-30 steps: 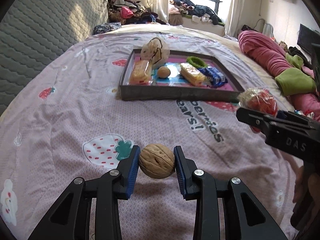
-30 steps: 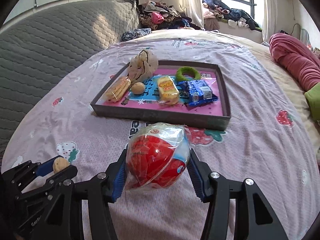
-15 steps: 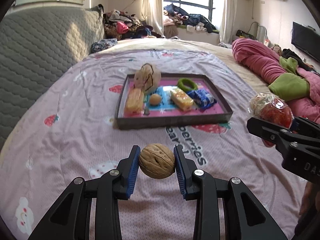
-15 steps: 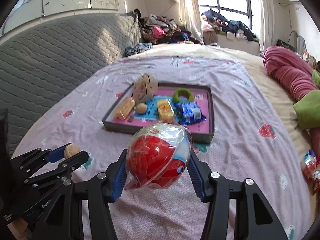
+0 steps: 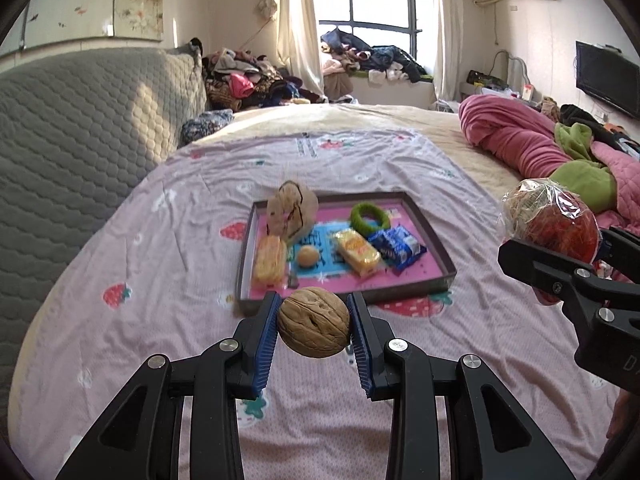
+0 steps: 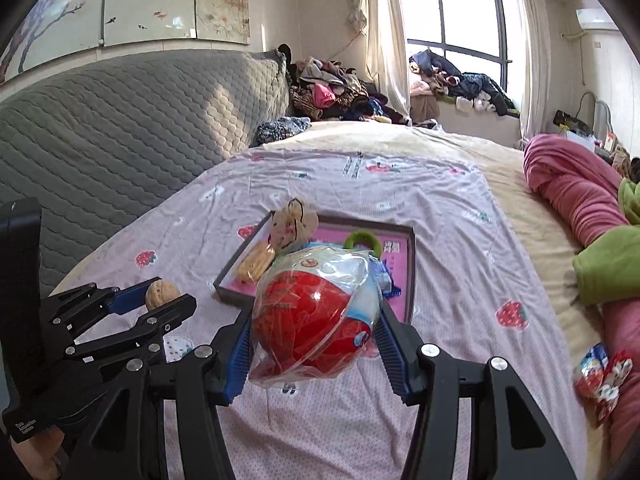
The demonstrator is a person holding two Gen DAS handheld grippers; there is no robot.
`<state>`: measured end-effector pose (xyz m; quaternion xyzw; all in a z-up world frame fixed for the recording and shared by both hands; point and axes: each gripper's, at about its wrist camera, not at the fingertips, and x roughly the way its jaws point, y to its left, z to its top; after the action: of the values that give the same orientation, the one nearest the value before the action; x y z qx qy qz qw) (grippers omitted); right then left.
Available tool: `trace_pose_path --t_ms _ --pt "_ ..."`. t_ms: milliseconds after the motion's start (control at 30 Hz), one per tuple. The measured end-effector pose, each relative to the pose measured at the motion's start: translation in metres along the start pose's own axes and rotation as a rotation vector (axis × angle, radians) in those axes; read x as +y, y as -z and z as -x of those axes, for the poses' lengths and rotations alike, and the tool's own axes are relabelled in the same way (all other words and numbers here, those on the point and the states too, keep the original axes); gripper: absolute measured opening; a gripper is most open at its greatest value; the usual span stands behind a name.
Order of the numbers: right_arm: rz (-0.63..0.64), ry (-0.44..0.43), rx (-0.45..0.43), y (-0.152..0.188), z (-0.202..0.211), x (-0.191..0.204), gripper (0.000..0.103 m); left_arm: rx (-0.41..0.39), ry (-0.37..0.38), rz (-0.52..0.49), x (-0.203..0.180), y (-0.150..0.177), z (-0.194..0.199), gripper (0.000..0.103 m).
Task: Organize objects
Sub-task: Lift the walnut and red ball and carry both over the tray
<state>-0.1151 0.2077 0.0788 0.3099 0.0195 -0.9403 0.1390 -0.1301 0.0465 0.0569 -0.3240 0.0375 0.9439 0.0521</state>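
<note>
My left gripper [image 5: 313, 322] is shut on a brown walnut [image 5: 313, 321] and holds it in the air above the bed, short of the tray; the walnut also shows in the right wrist view [image 6: 162, 294]. My right gripper [image 6: 316, 320] is shut on a red ball wrapped in clear plastic [image 6: 316, 316], also held high; the ball shows at the right of the left wrist view [image 5: 554, 222]. The dark tray with a pink floor [image 5: 438, 254] lies on the bed ahead and holds a beige pouch [image 5: 292, 210], a green ring [image 5: 370, 218], a second walnut [image 5: 308, 257], yellow snack packs [image 5: 357, 255] and a blue packet [image 5: 398, 245].
The bed has a pink strawberry-print sheet [image 5: 160, 280]. A grey quilted headboard [image 5: 80, 128] stands at the left. A pink and green blanket roll [image 5: 532, 148] lies at the right. Small snack packets [image 6: 600, 376] lie at the bed's right edge. Clothes are piled by the window [image 5: 360, 56].
Both grippers have risen and pulled back from the tray, which now looks smaller and farther. Each still holds its object.
</note>
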Motion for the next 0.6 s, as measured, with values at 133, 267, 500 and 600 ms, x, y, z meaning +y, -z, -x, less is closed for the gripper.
trace_pose_path --t_ms 133,267,500,600 --pt "0.011 0.004 -0.013 -0.010 0.004 0.000 0.056 -0.007 -0.006 -0.004 -0.001 -0.011 0.000 0.035" --pt "0.024 0.008 -0.024 -0.022 0.005 0.000 0.056 -0.015 -0.010 -0.004 -0.001 -0.021 -0.002 0.035" --pt "0.036 0.019 -0.048 -0.044 0.004 -0.002 0.056 -0.027 -0.006 0.000 0.001 -0.042 -0.010 0.035" --pt "0.046 0.022 -0.056 -0.052 0.001 -0.003 0.056 -0.035 -0.007 0.003 0.002 -0.052 -0.017 0.035"
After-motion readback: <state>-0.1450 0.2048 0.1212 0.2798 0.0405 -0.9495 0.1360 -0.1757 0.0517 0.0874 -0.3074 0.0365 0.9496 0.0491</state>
